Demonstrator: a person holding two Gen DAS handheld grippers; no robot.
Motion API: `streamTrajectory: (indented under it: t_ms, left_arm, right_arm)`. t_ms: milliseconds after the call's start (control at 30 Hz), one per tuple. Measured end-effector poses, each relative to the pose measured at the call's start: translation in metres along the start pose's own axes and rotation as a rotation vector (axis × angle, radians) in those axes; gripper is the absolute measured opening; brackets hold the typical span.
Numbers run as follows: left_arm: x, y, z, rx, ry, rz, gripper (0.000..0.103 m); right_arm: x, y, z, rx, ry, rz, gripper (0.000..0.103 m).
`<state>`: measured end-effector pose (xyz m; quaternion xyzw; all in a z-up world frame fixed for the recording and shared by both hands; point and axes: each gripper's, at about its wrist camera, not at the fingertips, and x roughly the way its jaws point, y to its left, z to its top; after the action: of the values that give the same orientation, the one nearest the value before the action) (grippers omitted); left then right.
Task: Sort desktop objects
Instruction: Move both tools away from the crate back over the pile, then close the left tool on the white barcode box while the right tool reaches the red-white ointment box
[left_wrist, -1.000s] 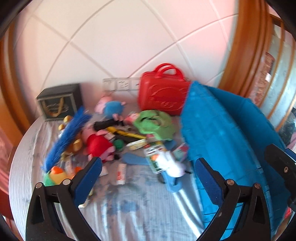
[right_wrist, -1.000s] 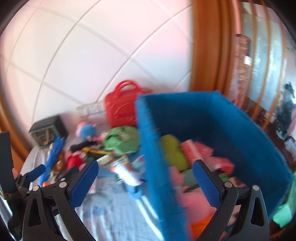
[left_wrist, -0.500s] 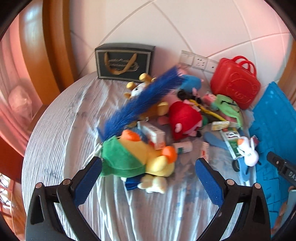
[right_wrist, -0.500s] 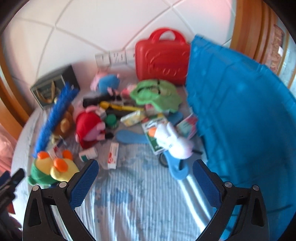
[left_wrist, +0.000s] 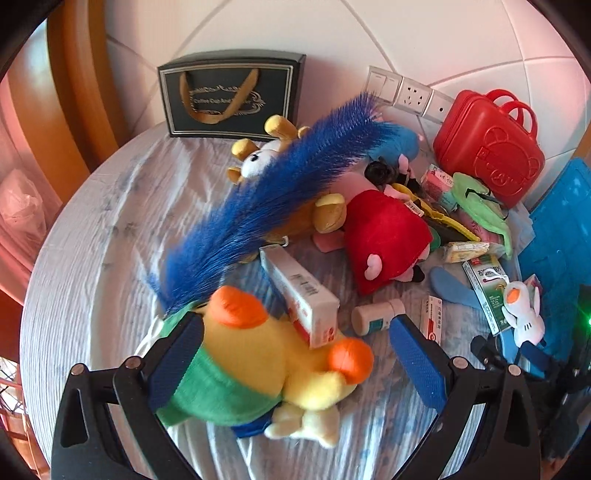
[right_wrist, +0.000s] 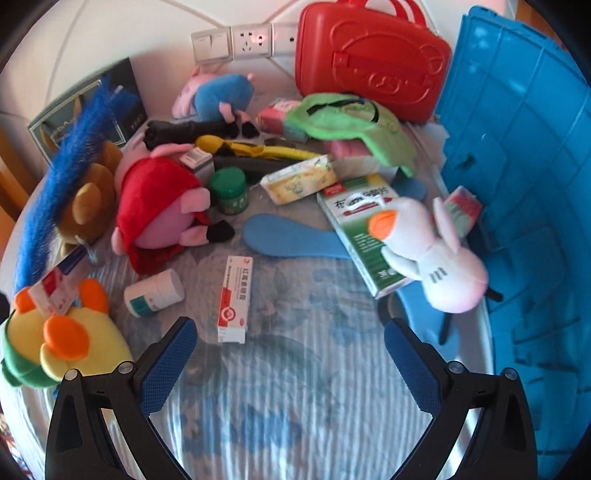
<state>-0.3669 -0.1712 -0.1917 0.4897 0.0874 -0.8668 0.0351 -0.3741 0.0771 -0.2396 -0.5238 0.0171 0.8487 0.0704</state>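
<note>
- The left gripper (left_wrist: 295, 354) had moved closer, its wide-open jaws now straddling the yellow plush toy (left_wrist: 273, 365) on the tabletop (left_wrist: 92, 229).
- The right gripper (right_wrist: 290, 354) hovered wide open, empty, near the medicine box (right_wrist: 234, 299).

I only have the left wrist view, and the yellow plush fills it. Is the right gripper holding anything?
Observer: No. The right gripper is open, with only the cloth between its fingers.
Operator: What lies nearest in front of it?
Observer: A red-and-white tube box, lying flat just ahead, nearer its left finger.
Operator: Is anything tucked behind the red plush?
Observer: Yes. A green-lidded jar stands upright right beside the red plush, on its far side from you.
</note>
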Motion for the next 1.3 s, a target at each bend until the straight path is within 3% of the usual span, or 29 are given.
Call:
streamTrajectory:
  t_ms: [167,400,667,800,867,1067,1300]
  left_arm:
    - [0.039,-0.007,0.013,-0.018,0.08,0.037,0.102]
    - [0.067,-0.011,0.023,-0.008,0.106,0.071,0.102]
    - [0.067,0.008,0.031,-0.088,0.11,0.041,0.102]
    - [0.083,0.017,0.046,-0.135,0.202,0.017,0.102]
    - [0.085,0.023,0.051,-0.145,0.211,0.017,0.102]
    - [0.094,0.009,0.039,-0.073,0.272,0.023,0.102]
    - [0.122,0.023,0.033,-0.124,0.338,0.035,0.101]
  right_arm:
    - [0.018,0.003,0.006,0.005,0.014,-0.01,0.103]
    - [0.037,0.005,0.012,0.017,0.027,-0.022,0.103]
    - [0.044,0.006,0.011,0.028,0.035,-0.011,0.103]
    - [0.043,0.008,0.011,0.034,0.033,0.003,0.103]
    - [0.041,0.008,0.009,0.037,0.027,0.012,0.103]
    - [0.044,0.004,0.007,0.052,0.034,0.013,0.103]
    - [0.052,0.007,0.007,0.027,0.048,0.016,0.103]
